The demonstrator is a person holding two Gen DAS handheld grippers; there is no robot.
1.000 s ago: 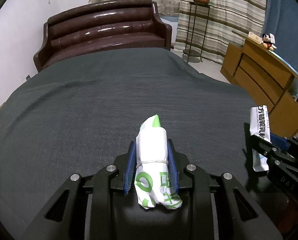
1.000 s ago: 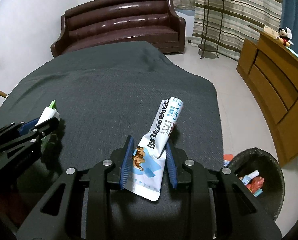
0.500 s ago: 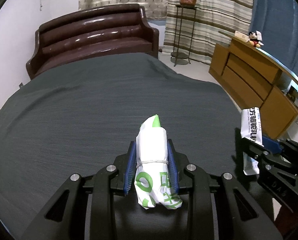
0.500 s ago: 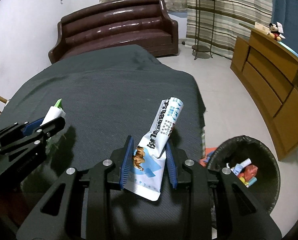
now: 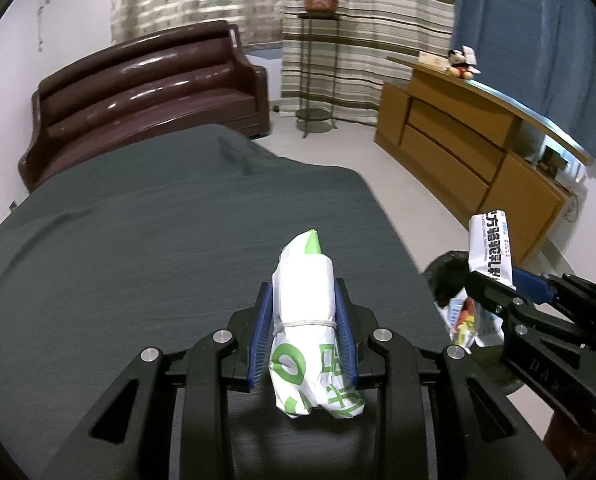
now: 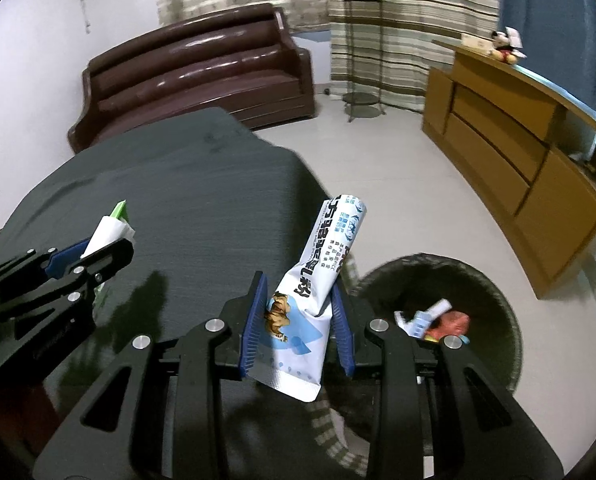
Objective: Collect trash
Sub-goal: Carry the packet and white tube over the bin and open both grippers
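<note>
White packet (image 6: 318, 292) clamped in right gripper (image 6: 296, 320), beside bin (image 6: 458, 280).

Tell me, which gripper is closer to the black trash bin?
Right. The right gripper holds its packet beside the trash bin rim; the left gripper is farther away, over the dark table.

Each camera sits just behind its own tool and looks forward and down along the two blue-padded fingers. The left wrist view faces over the dark grey cloth-covered desk (image 5: 146, 240) toward the glossy brown leather sofa (image 5: 146, 92). The right wrist view sits further right, above the black round trash bin (image 6: 498, 304). Both share desk, sofa, wooden sideboard (image 6: 518, 152), and each shows the other tool at its edge.
</note>
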